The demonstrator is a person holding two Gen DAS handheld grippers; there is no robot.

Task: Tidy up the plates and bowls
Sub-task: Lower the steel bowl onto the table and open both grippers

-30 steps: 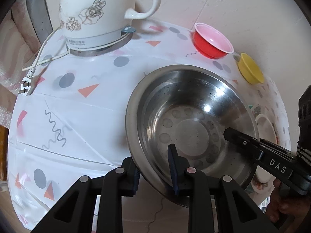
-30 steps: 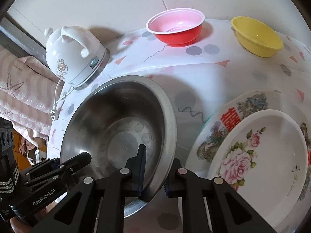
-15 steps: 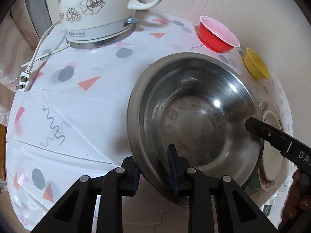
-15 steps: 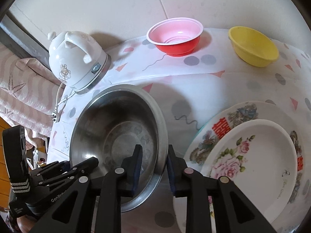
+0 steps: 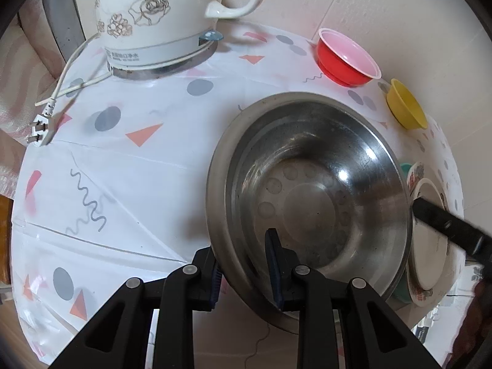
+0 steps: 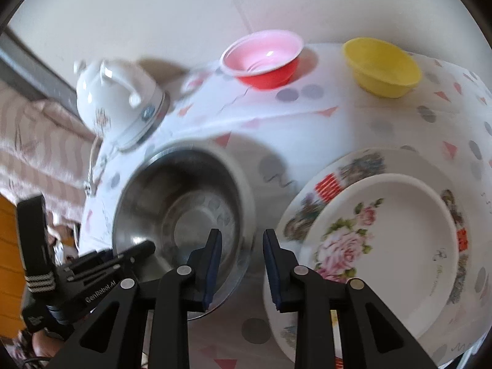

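Observation:
A large steel bowl sits on the patterned table. My left gripper is shut on its near rim, one finger inside and one outside. My right gripper is open and empty, drawn back just off the bowl's right rim. It shows in the left wrist view as a black finger at the bowl's right edge. Two stacked floral plates lie right of the bowl. A red bowl and a yellow bowl stand by the wall.
A white ceramic kettle on its base stands at the back left, its cord and plug trailing over the cloth. The tiled wall runs behind the table. The table's front edge is just under the grippers.
My right gripper has let go of the steel bowl's rim, opened, and pulled back up and to the right. The left gripper keeps its hold on the bowl.

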